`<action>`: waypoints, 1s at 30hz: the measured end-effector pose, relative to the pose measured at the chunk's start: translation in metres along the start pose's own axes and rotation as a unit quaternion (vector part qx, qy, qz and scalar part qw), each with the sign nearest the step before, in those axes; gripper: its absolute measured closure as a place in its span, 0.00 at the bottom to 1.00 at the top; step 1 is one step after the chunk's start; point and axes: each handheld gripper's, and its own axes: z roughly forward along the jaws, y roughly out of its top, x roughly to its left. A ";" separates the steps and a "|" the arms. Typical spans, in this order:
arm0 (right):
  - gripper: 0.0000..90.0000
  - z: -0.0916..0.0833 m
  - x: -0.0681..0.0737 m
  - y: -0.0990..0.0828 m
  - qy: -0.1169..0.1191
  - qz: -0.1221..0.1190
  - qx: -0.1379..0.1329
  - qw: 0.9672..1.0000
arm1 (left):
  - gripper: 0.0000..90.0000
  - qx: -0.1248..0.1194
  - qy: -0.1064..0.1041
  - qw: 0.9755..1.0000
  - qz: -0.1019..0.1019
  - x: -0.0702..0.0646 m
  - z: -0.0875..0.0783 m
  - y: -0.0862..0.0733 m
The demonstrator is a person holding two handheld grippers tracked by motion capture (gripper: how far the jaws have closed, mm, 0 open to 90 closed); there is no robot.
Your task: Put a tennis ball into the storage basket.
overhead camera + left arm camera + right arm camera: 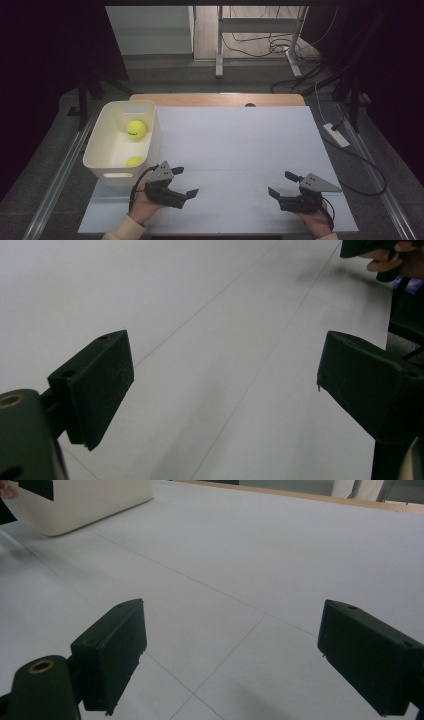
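Two tennis balls (136,128) sit in our cream bin (150,145).
Left gripper (184,182) and right gripper (282,183): jaws wide, empty; the white table (235,150) lies open between them.

A: What lay ahead of the right gripper (230,655) in its own view?

B: The white table top (260,560), with thin seam lines crossing it. Both black jaws stood wide apart with nothing between them, only bare surface.

A: Anything farther off?

B: At the top left sat the cream bin (85,505), resting on the table, its rounded lower edge showing. A dark block cut across its upper left corner, too cropped to identify. A wooden table edge (310,497) ran along the far side.
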 end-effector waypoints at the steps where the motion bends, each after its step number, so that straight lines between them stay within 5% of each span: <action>1: 0.13 0.000 0.000 0.000 0.000 0.000 0.000 1.000 | 0.10 0.000 0.001 1.000 -0.001 0.000 0.000 -0.003; 10: 0.13 0.000 0.001 0.000 0.001 -0.002 0.001 1.000 | 0.10 -0.005 0.007 1.000 -0.009 0.002 -0.006 -0.024; 30: 0.14 0.001 0.004 -0.002 0.010 -0.004 0.007 1.000 | 0.10 -0.013 0.021 0.999 -0.026 0.010 -0.016 -0.040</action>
